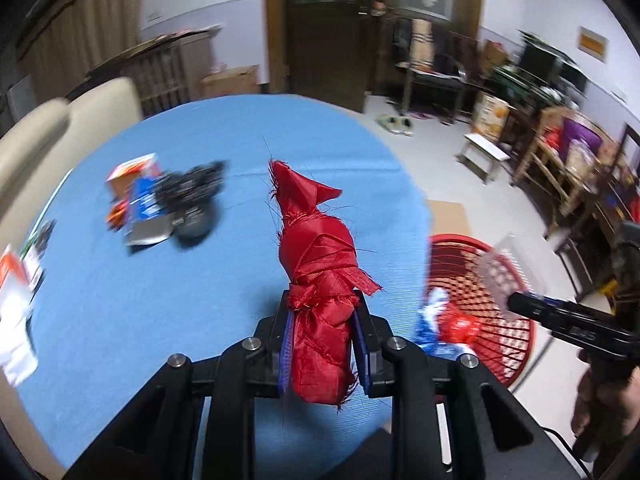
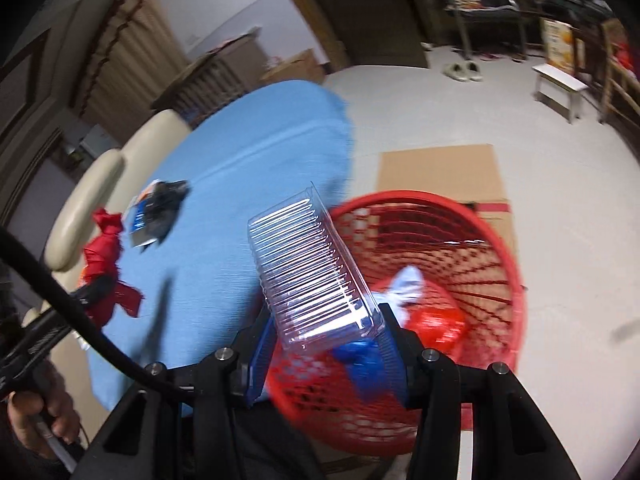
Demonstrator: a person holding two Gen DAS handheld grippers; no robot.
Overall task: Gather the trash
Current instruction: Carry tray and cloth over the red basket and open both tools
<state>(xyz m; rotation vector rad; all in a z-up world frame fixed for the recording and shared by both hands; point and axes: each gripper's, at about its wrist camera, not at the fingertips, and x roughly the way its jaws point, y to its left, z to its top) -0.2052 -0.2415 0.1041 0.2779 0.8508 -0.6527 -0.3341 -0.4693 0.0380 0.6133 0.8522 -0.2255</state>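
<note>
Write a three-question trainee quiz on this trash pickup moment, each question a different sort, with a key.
1. True or false: the left gripper is shut on a red cloth bundle.
2. Multiple choice: the right gripper holds a clear plastic tray over
A. the middle of the blue table
B. the near rim of the red basket
C. the cardboard sheet
3. Fill in: the basket stands on the ____, beside the table.

Key: 1 true. 2 B. 3 floor.
</note>
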